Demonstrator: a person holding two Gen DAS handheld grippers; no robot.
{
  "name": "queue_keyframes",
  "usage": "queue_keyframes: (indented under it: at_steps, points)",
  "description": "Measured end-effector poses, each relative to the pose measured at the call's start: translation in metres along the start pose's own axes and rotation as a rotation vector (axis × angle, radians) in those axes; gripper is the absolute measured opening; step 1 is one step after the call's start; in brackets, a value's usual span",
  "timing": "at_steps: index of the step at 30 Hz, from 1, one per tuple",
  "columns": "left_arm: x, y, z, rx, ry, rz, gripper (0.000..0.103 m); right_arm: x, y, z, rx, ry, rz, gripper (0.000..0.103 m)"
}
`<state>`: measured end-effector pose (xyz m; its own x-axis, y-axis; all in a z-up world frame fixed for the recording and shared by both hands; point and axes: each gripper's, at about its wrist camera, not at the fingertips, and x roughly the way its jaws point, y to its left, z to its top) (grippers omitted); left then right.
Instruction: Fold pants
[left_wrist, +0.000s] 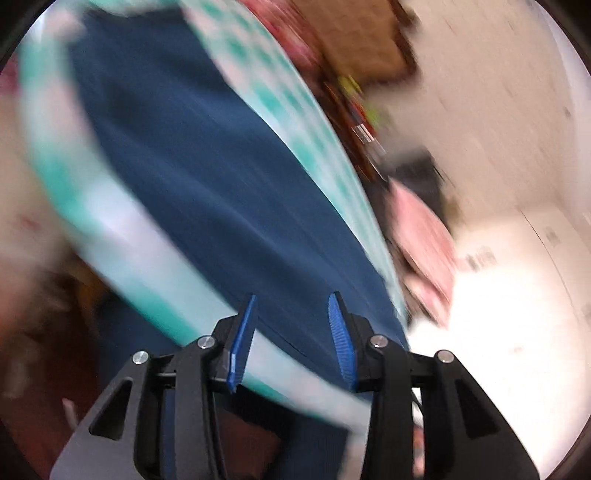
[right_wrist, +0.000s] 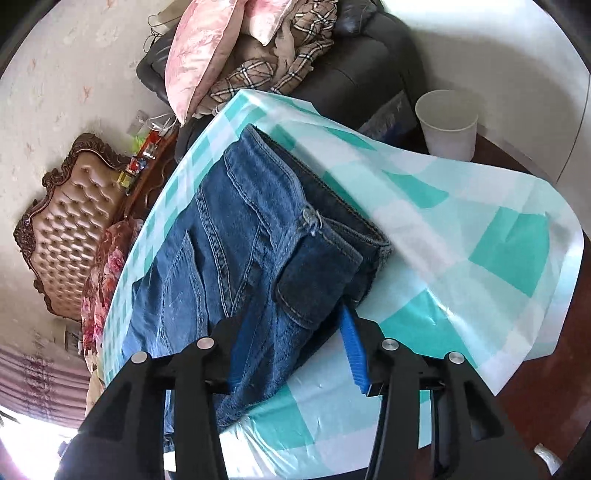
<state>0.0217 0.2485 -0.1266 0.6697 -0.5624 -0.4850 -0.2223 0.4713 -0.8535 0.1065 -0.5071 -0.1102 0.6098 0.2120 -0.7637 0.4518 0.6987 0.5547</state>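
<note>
Now the right gripper (right_wrist: 295, 343) stands spread over the jeans' (right_wrist: 240, 236) near edge, pads off the cloth; the jeans lie on the checked cloth (right_wrist: 461, 229), with bare cloth to their right. Likewise the left gripper (left_wrist: 291, 339) is parted and empty above the blurred jeans (left_wrist: 207, 177).

No text or label can be read anywhere

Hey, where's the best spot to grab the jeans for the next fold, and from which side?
Probably the waistband corner of the jeans, approached from the bare checkered tablecloth to its right. There the thick stacked hem ends in a free edge the right hand-held gripper could likely slide around, whereas elsewhere the denim lies flat.
</note>
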Motion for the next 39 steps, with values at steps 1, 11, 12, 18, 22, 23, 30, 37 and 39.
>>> queue_keyframes:
  at_steps: [1,11,12,18,22,23,30,37,39]
  points:
    - [0.018,-0.012,-0.013,-0.003,0.055,-0.045,0.039,-0.001,0.002,0.000,-0.009,-0.007,-0.006,0.043]
    - [0.163,-0.070,-0.109,-0.139,0.489,-0.195,0.039,0.000,0.003,0.005,-0.041,-0.016,-0.058,0.026]
    - [0.166,-0.069,-0.108,-0.156,0.483,-0.194,0.039,0.000,0.004,0.005,-0.045,-0.016,-0.057,0.025]
    - [0.181,-0.056,-0.093,-0.266,0.442,-0.134,0.039,0.000,0.007,0.007,-0.074,-0.017,-0.058,0.023]
    - [0.190,-0.045,-0.092,-0.287,0.436,-0.083,0.006,0.006,0.013,0.011,-0.100,-0.007,-0.078,0.013]
    - [0.191,-0.048,-0.091,-0.254,0.434,-0.069,0.002,0.005,0.017,0.012,-0.111,-0.010,-0.077,0.012]
    - [0.168,-0.091,-0.102,0.122,0.405,0.084,0.002,-0.007,0.026,0.012,-0.173,-0.043,-0.099,0.011]
    - [0.172,-0.093,-0.116,0.281,0.419,0.185,0.018,0.007,0.016,-0.003,-0.236,-0.042,-0.190,0.010]
    - [0.164,-0.096,-0.118,0.311,0.413,0.180,0.035,-0.001,0.017,-0.005,-0.232,-0.058,-0.207,0.017]
